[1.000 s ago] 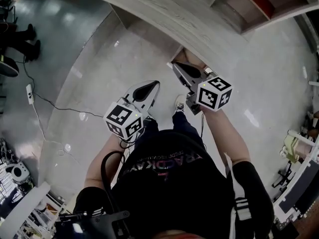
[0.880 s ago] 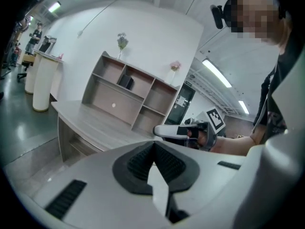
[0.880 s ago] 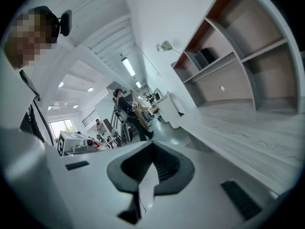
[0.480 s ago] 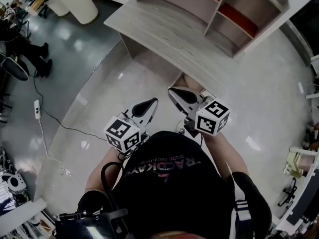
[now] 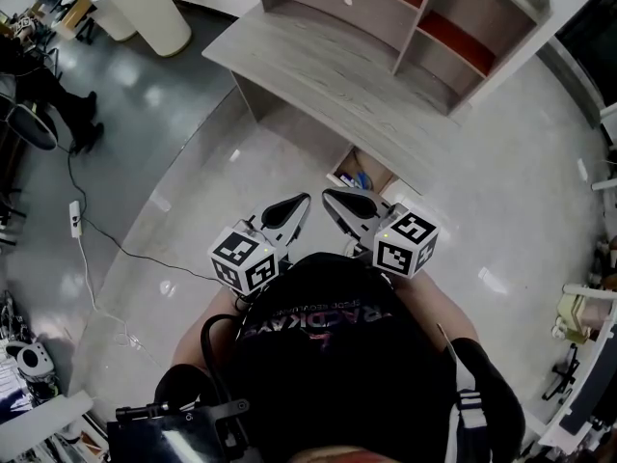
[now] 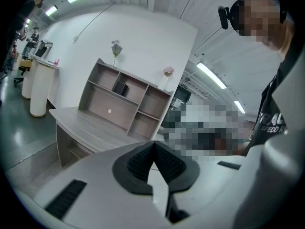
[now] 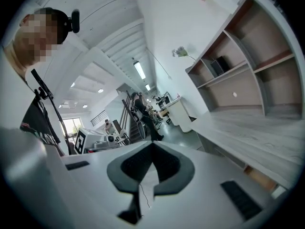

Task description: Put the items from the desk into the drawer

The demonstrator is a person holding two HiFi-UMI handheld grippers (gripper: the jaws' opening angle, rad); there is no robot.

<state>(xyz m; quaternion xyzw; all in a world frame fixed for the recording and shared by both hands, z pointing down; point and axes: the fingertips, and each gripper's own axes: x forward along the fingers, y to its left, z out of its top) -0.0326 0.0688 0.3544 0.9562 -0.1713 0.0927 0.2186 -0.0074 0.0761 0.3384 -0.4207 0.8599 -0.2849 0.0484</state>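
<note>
The grey wooden desk [image 5: 328, 75] carries a shelf unit [image 5: 415, 17], and its top looks bare. Under the desk's front edge a small drawer [image 5: 359, 175] stands open with a few small items inside, one of them blue. My left gripper [image 5: 304, 199] and right gripper [image 5: 328, 194] are held side by side close to my body, just short of the drawer, tips nearly touching each other. Both are shut and hold nothing. In the left gripper view the left gripper [image 6: 153, 142] points at the desk [image 6: 90, 128]. The right gripper [image 7: 152, 143] points along the desk's edge [image 7: 248, 137].
A white round pillar [image 5: 145, 8] stands left of the desk. A cable [image 5: 106, 234] and power strip [image 5: 73, 218] lie on the glossy floor at left. A dark box [image 6: 120, 87] sits in the shelf, flowers [image 6: 116, 46] on top. Equipment racks [image 5: 588, 355] line the right.
Both grippers have drawn back toward my body and closer together. The right gripper no longer covers the drawer, whose open inside now shows. My head has tilted up toward the shelf.
</note>
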